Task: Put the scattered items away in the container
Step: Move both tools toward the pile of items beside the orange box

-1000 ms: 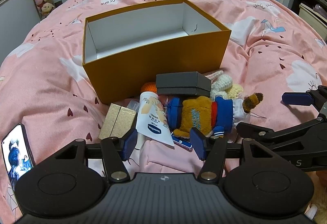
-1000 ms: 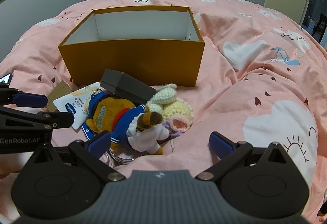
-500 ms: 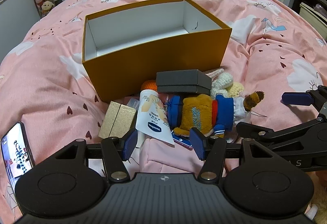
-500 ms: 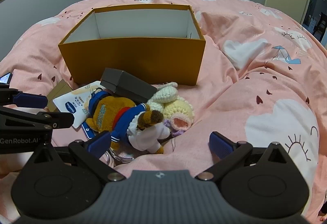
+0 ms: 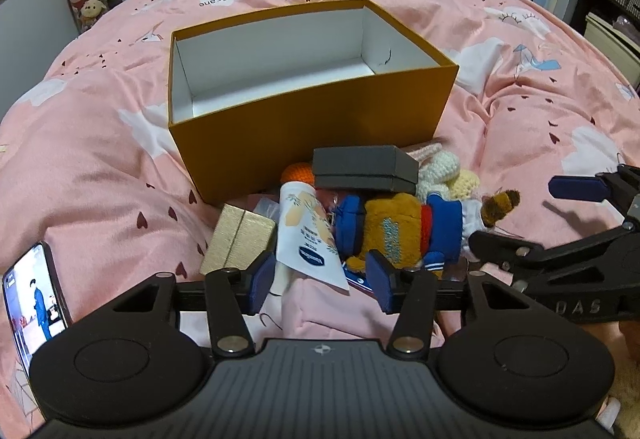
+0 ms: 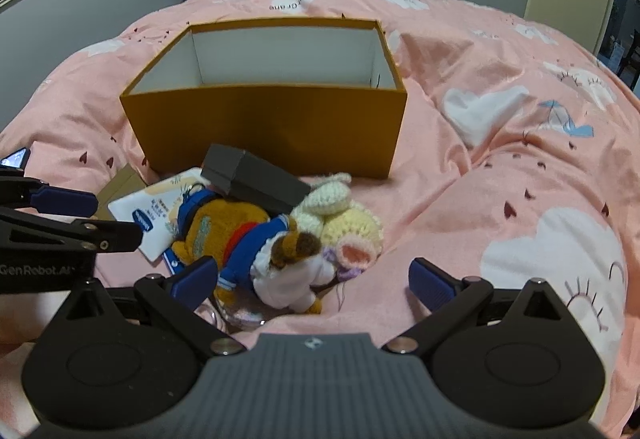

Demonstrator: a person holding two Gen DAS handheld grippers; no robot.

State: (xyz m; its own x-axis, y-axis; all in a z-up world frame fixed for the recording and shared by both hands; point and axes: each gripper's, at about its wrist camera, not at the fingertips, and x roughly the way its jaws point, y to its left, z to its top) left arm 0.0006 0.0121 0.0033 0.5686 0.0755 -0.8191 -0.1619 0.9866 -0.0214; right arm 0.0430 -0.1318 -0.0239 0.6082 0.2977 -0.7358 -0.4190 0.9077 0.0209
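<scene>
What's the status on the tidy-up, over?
Left gripper jaws closing around lotion tube, not clamped. Right gripper open. Orange box empty. Nothing blocking.

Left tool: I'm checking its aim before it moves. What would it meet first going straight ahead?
Probably the white lotion tube, whose flat end lies between the open left tool's pads; depth is hard to judge.

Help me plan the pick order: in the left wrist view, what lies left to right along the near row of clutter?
Phone → gold box → lotion tube → plush doll → right tool.
</scene>
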